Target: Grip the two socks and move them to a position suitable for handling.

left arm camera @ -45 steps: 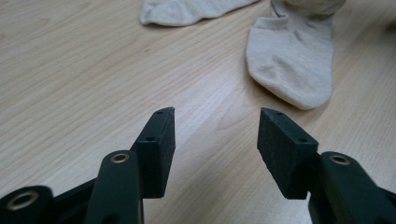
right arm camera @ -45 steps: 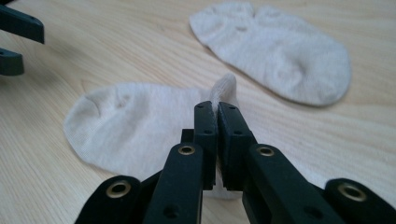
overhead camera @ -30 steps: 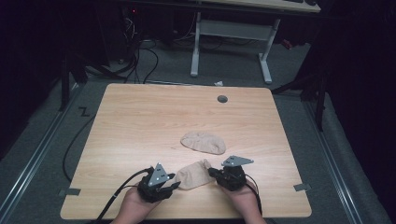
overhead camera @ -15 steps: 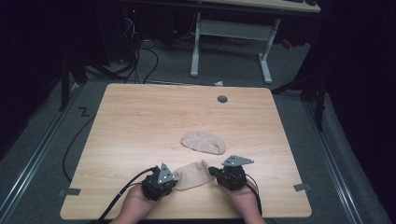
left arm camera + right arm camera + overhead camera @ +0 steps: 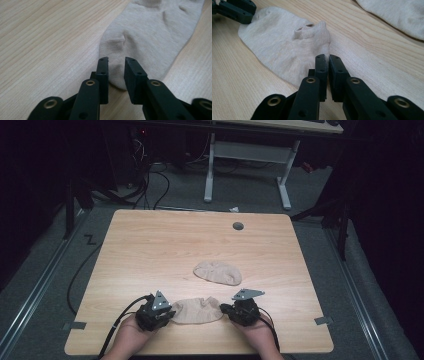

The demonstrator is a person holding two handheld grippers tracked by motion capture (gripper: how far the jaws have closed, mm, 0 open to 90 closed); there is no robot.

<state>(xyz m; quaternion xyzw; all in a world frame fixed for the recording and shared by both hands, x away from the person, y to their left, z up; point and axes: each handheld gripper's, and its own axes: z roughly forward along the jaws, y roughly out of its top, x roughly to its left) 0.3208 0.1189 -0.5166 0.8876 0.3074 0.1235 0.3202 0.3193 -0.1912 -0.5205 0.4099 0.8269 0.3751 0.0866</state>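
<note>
1. A beige ankle sock (image 5: 198, 310) lies flat near the front edge of a wooden table (image 5: 150, 250), between the person's two hands. Its long axis runs left to right across the table, roughly level with the front edge.
2. In the right gripper view, the sock's (image 5: 284, 47) open cuff sits at the end nearest the right gripper, puckered up a little. Its rounded far end points toward the left gripper.
3. In the left gripper view the sock (image 5: 152, 35) stretches away from the jaws, widening with distance. Its rounded end lies between the jaw tips.
4. The left gripper (image 5: 116, 62) is at the sock's left end, jaws a narrow gap apart either side of the sock's tip, not pinching it. In the high view the left gripper (image 5: 167, 312) touches the sock's left edge.
5. The right gripper (image 5: 328, 58) is at the sock's right end, jaws nearly together with a thin slit between them. The sock's edge meets the tips; whether cloth is pinched I cannot tell. In the high view the right gripper (image 5: 224, 309) sits just beside the sock's right end.
6. A second beige sock (image 5: 217, 272) lies farther back, near the middle of the table, well apart from both grippers. It also runs roughly left to right.
7. A small round grey cap (image 5: 238, 226) is set in the table near its back edge.
8. Beyond the table, a white desk frame (image 5: 247, 155) stands on grey carpet.
</note>
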